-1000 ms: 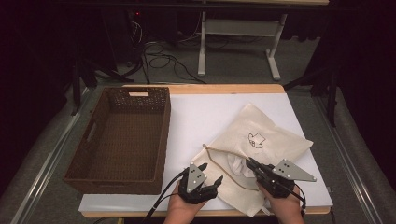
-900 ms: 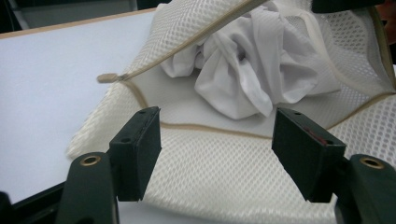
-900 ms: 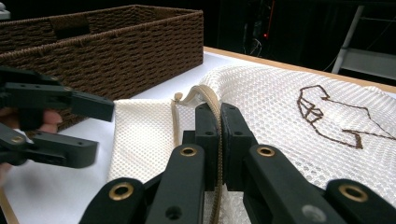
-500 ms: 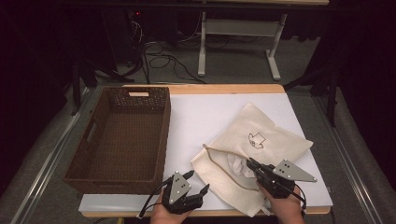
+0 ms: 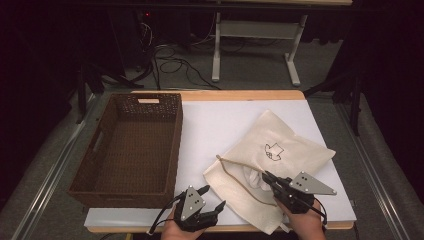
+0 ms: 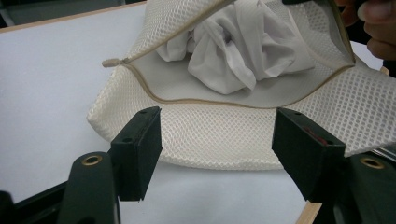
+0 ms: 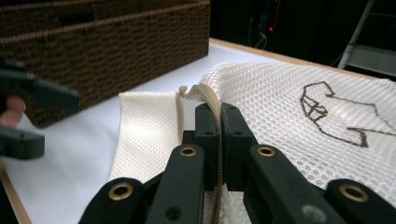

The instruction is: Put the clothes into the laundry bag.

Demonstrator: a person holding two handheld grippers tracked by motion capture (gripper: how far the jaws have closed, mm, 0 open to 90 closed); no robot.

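Note:
A cream mesh laundry bag (image 5: 287, 145) with a brown embroidered mark lies on the white table top (image 5: 220, 125) at the right. Its zipped mouth gapes, and crumpled white cloth (image 6: 243, 51) sits inside. My right gripper (image 5: 267, 178) is shut on the upper zipper edge (image 7: 212, 105) and lifts it, holding the mouth apart. My left gripper (image 5: 212, 196) is near the front edge, just left of the bag. Its jaws stand open and hold nothing. In the left gripper view, the bag's lower edge (image 6: 219, 133) lies a little beyond the pads (image 6: 140, 149).
A dark brown woven basket (image 5: 135, 145) stands on the left side of the table and looks to hold nothing. Its near wall (image 7: 116, 51) is close to my left gripper (image 7: 28, 112). Beyond the table's far wooden edge are cables and a white metal frame on the floor.
My left gripper drew back a little to the left and toward the table's front edge, then stopped. The right gripper kept its hold on the zipper edge without moving.

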